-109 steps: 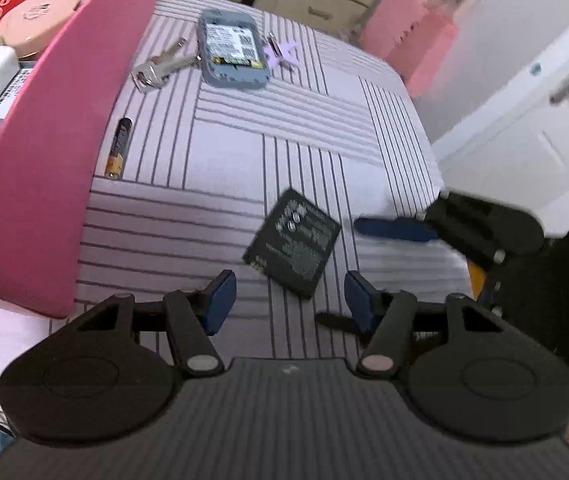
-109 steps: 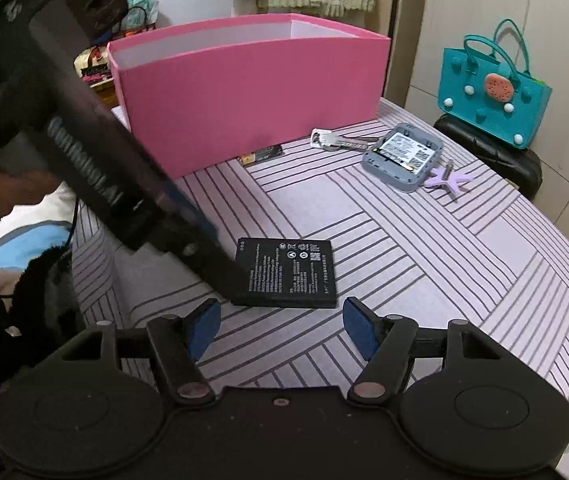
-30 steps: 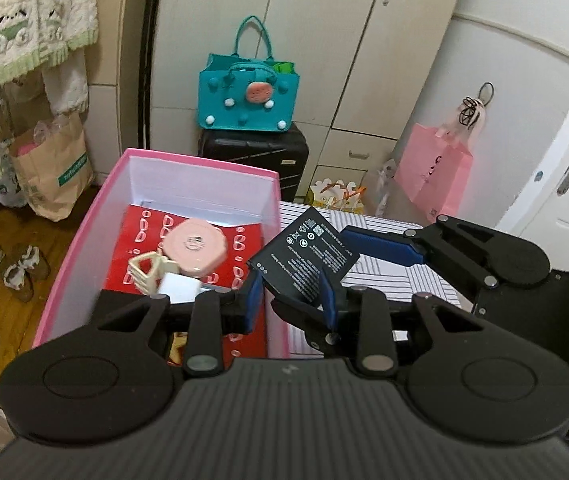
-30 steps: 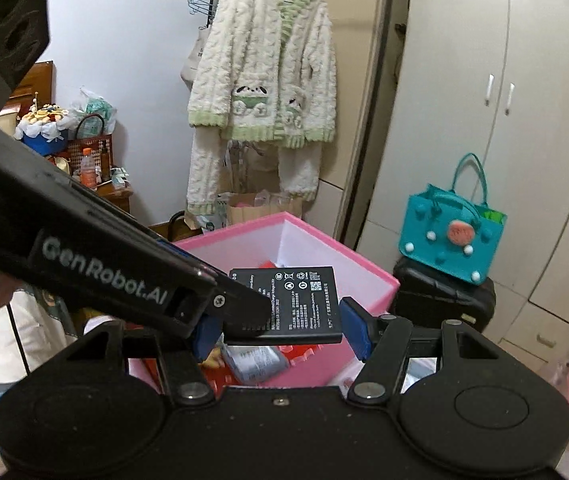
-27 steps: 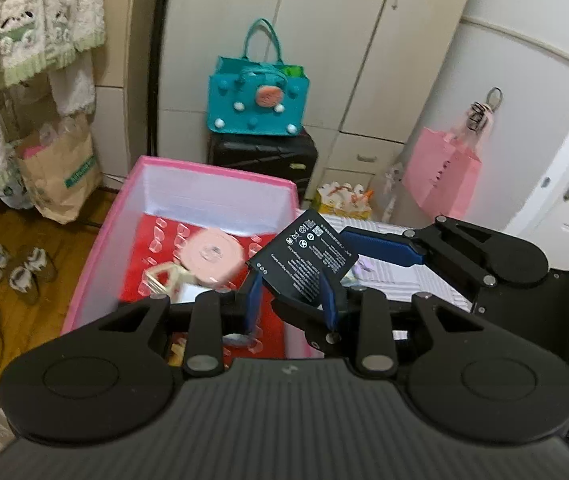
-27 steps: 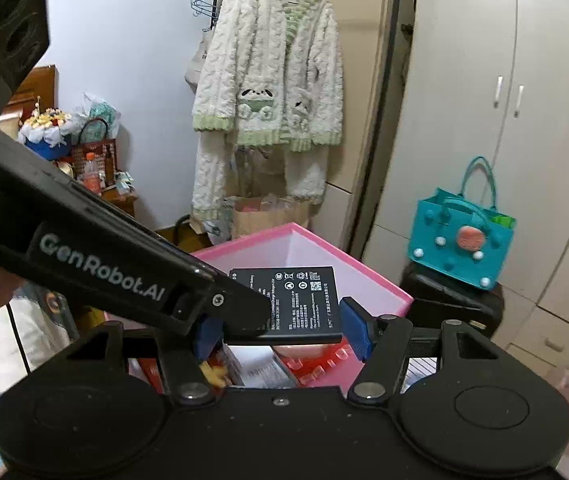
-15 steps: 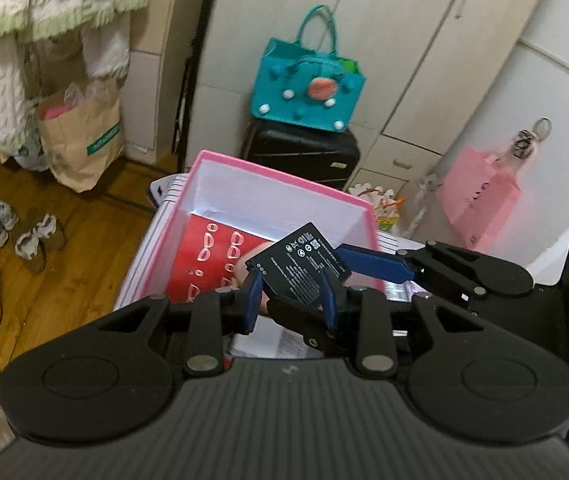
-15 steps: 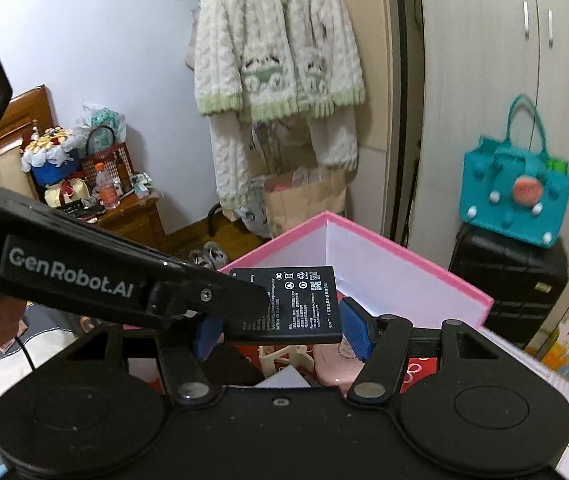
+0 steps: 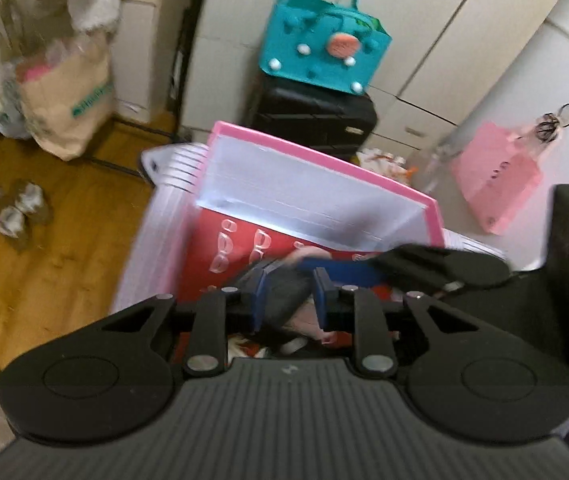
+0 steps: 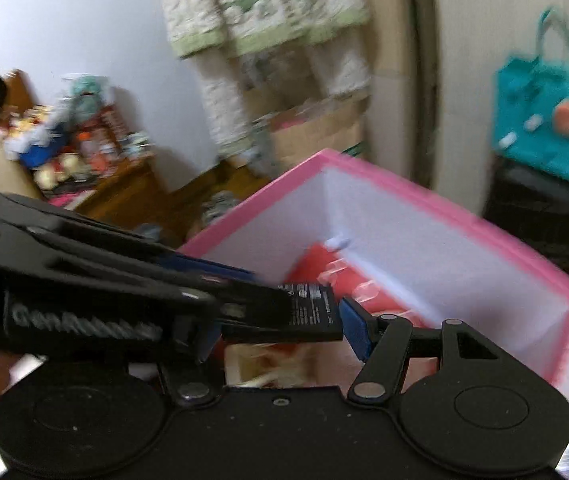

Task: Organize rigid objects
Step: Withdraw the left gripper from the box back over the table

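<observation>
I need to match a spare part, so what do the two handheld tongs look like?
Both are matte black plastic. The left tongs have a ribbed dark grey body, two round black discs, linkage arms with silver pivot pins, and blue finger pads. The right tongs match, with a plainer black body. White lettering, blurred, runs along the left tool's side in the right wrist view.

Both wrist cameras look steeply down along their fingers from close above, sharing the pink box and teal bag.

The flat black battery looks matt plastic with printed labelling. The pink cardboard box has smooth white inner walls. The floor is glossy brown wood.
</observation>
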`<state>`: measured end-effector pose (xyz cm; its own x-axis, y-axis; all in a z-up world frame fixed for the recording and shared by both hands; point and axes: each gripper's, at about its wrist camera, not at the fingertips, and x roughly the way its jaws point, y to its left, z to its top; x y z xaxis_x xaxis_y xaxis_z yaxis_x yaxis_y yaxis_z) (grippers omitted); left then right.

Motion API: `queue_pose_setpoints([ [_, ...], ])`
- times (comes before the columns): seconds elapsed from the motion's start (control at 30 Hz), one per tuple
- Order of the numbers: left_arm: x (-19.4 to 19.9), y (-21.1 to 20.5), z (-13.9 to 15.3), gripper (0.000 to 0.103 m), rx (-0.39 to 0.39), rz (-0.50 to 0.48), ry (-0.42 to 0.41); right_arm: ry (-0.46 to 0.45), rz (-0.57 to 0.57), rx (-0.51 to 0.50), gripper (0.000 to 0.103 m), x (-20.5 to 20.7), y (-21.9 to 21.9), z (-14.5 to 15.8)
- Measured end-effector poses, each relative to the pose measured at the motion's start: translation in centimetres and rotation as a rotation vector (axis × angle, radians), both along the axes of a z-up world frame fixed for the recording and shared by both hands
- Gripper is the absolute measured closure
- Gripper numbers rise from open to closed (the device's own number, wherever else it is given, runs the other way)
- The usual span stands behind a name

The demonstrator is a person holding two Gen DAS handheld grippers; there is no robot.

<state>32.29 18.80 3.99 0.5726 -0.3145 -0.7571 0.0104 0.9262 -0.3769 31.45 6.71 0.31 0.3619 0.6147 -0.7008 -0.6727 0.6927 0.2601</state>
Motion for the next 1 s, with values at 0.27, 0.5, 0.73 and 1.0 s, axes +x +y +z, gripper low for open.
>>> queue_pose_setpoints([
  [0.27, -0.3, -0.1, -0.5, 0.081, 0.035, 0.022, -0.022, -0.114, -0.003, -0.089, 0.036, -1.3, 0.8, 0.3],
  [0.5, -2.3, -0.6, 1.0, 0.073, 0.076, 0.021, -0.071, -0.142, -0.014, -0.035, 0.03, -2.2, -1.9, 1.7],
  [0.73, -6.7, -2.9, 3.6, 0.068, 0.15, -0.051, -0.134, -0.256, 0.006, -0.002, 0.026, -6.8, -8.1, 3.6],
  [1.0, -12.6, -8.6, 7.4, 0.062, 0.268, -0.15, -0.236, -0.406, -0.052, 0.009, 0.022, -12.6, -15.3, 6.7],
])
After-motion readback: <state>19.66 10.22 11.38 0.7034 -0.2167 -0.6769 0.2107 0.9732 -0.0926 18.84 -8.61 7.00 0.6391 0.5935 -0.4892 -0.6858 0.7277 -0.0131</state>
